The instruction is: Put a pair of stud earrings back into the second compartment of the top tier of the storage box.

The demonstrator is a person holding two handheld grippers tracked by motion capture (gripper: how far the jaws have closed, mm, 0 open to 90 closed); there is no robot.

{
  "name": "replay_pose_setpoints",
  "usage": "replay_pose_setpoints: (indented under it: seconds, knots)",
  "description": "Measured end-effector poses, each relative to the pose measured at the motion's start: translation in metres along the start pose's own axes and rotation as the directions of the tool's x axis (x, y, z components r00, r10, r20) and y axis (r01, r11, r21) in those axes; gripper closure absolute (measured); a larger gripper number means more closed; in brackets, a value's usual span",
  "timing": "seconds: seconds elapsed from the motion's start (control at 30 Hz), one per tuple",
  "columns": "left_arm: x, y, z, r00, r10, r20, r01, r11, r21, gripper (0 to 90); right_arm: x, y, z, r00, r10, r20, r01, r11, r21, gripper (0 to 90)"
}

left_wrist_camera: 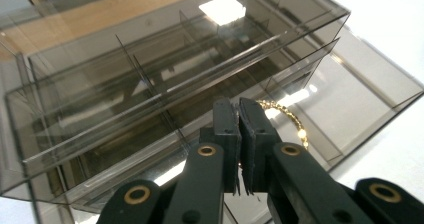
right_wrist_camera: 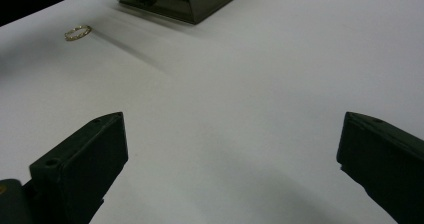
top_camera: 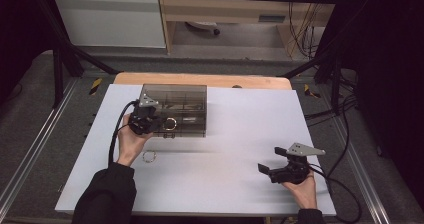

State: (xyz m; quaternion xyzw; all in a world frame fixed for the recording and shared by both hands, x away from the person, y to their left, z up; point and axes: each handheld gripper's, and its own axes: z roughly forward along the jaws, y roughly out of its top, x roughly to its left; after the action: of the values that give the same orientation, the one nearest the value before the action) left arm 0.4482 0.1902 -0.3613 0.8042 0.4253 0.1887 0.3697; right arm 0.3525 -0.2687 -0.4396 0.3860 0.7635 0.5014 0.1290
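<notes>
A smoky clear organiser box [top_camera: 187, 95] with several compartments stands on the white table, back left. At its front edge my left gripper [top_camera: 159, 123] is shut on a gold beaded ring [top_camera: 171, 123]. In the left gripper view the closed jaws [left_wrist_camera: 239, 106] pinch the gold ring [left_wrist_camera: 292, 120], whose loop hangs over the box's [left_wrist_camera: 125, 84] front compartment. A second gold ring [top_camera: 149, 156] lies on the table just in front of the left hand, and it is far off at upper left in the right gripper view [right_wrist_camera: 77, 32]. My right gripper [top_camera: 270, 159] rests open at front right, nothing between its jaws [right_wrist_camera: 232, 124].
The white table top [top_camera: 230, 134] spreads between the two hands. A wooden strip [top_camera: 200, 79] runs along its far edge. Black frame bars and cables run beside the table on the floor.
</notes>
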Motion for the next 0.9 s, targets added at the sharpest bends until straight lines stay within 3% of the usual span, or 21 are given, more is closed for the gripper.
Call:
replay_pose_setpoints:
  seconds: [0.4, 0.63, 0.87, 0.9]
  knots:
    - [0.0, -0.006, 0.01, 0.9998, -0.005, 0.022, 0.004, 0.9995, 0.031, 84.9, 0.0, 0.0, 0.0, 1.0, 0.002, 0.0, -0.002, 1.0, -0.001, 0.5]
    - [-0.001, -0.004, 0.002, 0.9993, -0.008, 0.036, 0.008, 1.0, -0.001, 71.8, 0.0, 0.0, 0.0, 1.0, 0.002, 0.0, -0.002, 1.0, 0.0, 0.5]
    - [-0.001, -0.004, -0.017, 0.9974, -0.008, 0.072, 0.011, 0.9994, -0.034, 55.4, 0.0, 0.0, 0.0, 1.0, 0.002, 0.0, -0.002, 1.0, -0.002, 0.5]
    - [0.0, -0.005, -0.022, 0.9972, -0.001, 0.074, 0.004, 0.9992, -0.039, 48.8, 0.0, 0.0, 0.0, 1.0, 0.003, 0.0, -0.003, 1.0, -0.002, 0.5]
